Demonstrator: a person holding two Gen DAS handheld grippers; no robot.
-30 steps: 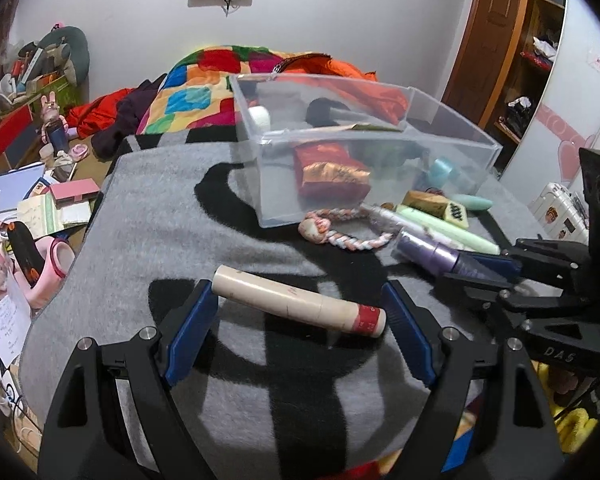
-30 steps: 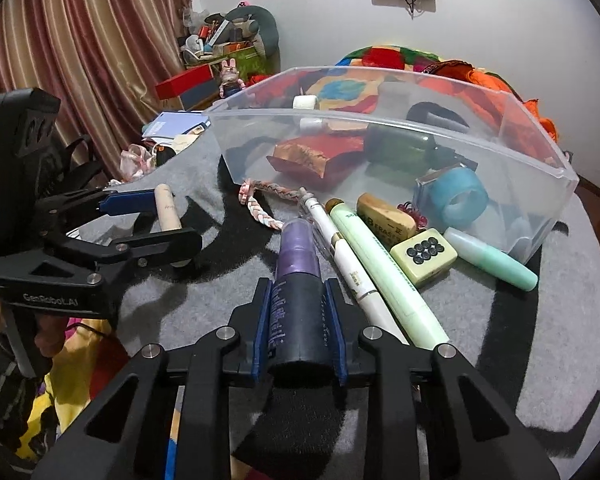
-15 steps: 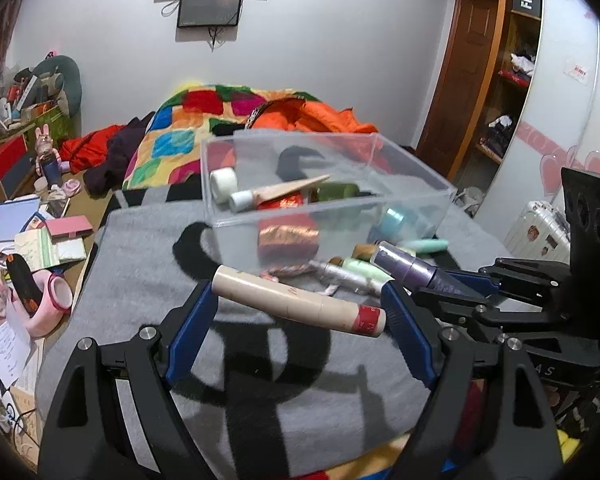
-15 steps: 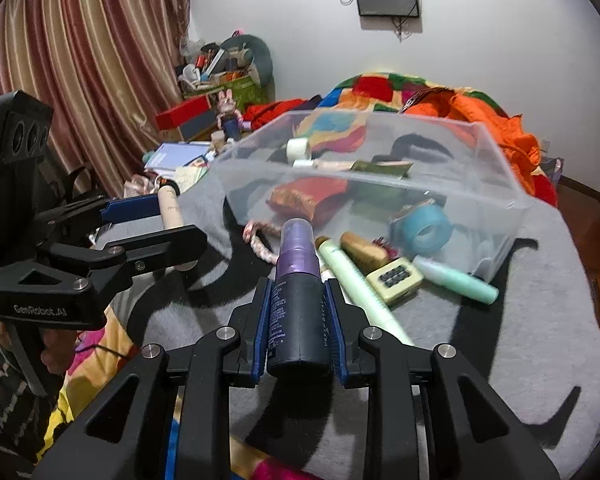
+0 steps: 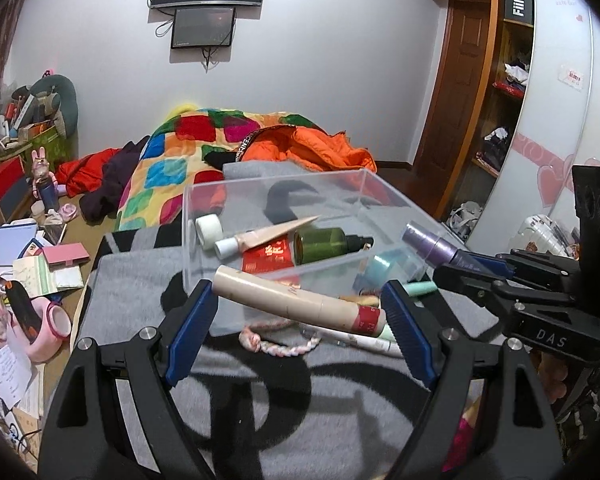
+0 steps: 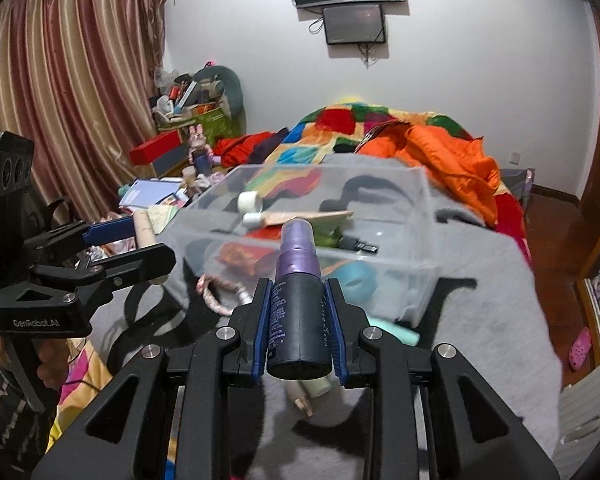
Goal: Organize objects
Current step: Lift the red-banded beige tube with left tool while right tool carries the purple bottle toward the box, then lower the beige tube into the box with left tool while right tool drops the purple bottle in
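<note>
Both hands were carrying something toward the clear plastic storage bin (image 5: 284, 196) on the grey blanket (image 5: 148, 280). The left gripper (image 5: 300, 312) had its jaws spread wide, clamped end to end on a long beige tube with a red band (image 5: 296, 304), held crosswise above the blanket just in front of the bin's near wall. The right gripper (image 6: 300, 320) had its jaws drawn narrow around the dark body of a purple-capped spray bottle (image 6: 298, 292), nozzle pointing at the bin.

This looked like the carry-and-drop step. Next, each load would need to clear the near rim before release.

Inside the bin lay a white roll, a squeeze tube, a green bottle (image 5: 324, 244) and a red packet, but its far half looked open. The tube was wide, so it might catch the side walls if lowered askew. Loose items, a braided cord (image 5: 276, 340) among them, crowded the blanket at the bin's foot.
</note>
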